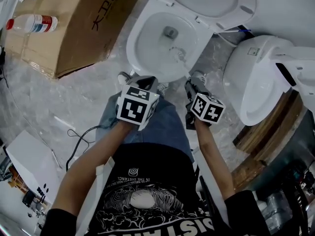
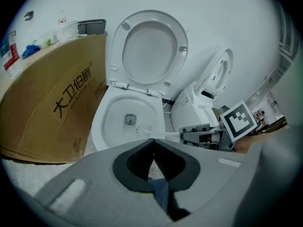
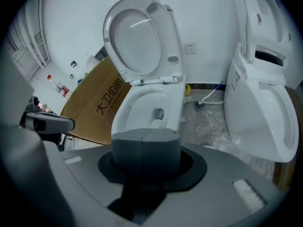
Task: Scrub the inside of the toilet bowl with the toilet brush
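Note:
The white toilet bowl [image 1: 142, 58] stands straight ahead of me with its seat and lid [image 1: 206, 4] raised. A white toilet brush [image 1: 178, 55] reaches into the bowl from the right, its head near the drain. In the left gripper view the brush [image 2: 144, 130] runs from the bowl to my right gripper [image 2: 189, 137]. My right gripper [image 1: 190, 86] hangs over the bowl's near right rim, shut on the brush handle; the brush [image 3: 155, 123] shows just past its jaws [image 3: 146, 136]. My left gripper [image 1: 146, 80] is beside it at the bowl's front edge. It [image 2: 152, 143] is shut, holding nothing.
A large cardboard box [image 1: 78, 23] lies left of the toilet with a plastic bottle [image 1: 32, 22] on it. A second white toilet [image 1: 256, 77] sits on wooden boards [image 1: 266, 132] at the right. A black cable [image 1: 78, 136] trails on the marble floor at my left.

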A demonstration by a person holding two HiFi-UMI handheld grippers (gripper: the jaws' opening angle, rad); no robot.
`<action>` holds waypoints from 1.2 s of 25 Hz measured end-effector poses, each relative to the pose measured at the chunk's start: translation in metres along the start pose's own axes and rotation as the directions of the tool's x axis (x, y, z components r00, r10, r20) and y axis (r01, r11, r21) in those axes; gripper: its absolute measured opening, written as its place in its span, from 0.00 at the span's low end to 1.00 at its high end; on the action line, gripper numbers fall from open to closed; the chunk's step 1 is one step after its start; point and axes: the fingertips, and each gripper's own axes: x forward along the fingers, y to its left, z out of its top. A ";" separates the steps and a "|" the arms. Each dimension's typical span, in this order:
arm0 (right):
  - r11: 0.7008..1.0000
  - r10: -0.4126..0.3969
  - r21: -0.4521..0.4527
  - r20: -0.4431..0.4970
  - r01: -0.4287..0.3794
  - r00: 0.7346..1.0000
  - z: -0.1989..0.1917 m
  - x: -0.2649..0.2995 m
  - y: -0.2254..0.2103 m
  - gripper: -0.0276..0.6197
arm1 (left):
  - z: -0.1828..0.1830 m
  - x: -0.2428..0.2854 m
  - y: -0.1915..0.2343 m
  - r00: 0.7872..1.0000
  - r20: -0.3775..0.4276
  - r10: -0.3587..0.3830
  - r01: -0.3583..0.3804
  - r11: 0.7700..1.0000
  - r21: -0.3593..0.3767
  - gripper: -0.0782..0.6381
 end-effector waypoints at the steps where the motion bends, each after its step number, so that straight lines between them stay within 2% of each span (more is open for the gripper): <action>1: 1.000 0.005 -0.006 -0.011 -0.005 1.000 -0.004 -0.001 0.003 0.27 | 0.001 0.001 0.000 1.000 0.003 -0.001 0.001 1.000 0.001 0.10; 8: 0.997 0.079 -0.018 -0.086 -0.081 0.993 -0.028 0.003 0.041 0.27 | -0.004 -0.006 0.013 1.000 0.024 0.017 -0.015 0.997 -0.075 0.10; 17: 0.982 0.168 -0.074 -0.093 -0.175 0.981 -0.004 0.031 0.085 0.27 | -0.014 -0.018 0.032 0.997 0.047 0.059 -0.051 0.988 -0.146 0.10; 24: 0.987 0.137 -0.074 -0.056 -0.141 0.989 0.012 0.037 0.078 0.27 | -0.018 -0.018 0.033 0.997 0.050 0.054 -0.045 0.986 -0.159 0.10; 30: 0.992 0.097 -0.075 -0.083 -0.104 0.992 0.007 0.046 0.057 0.27 | -0.017 -0.013 0.031 0.997 0.055 0.045 -0.035 0.985 -0.172 0.10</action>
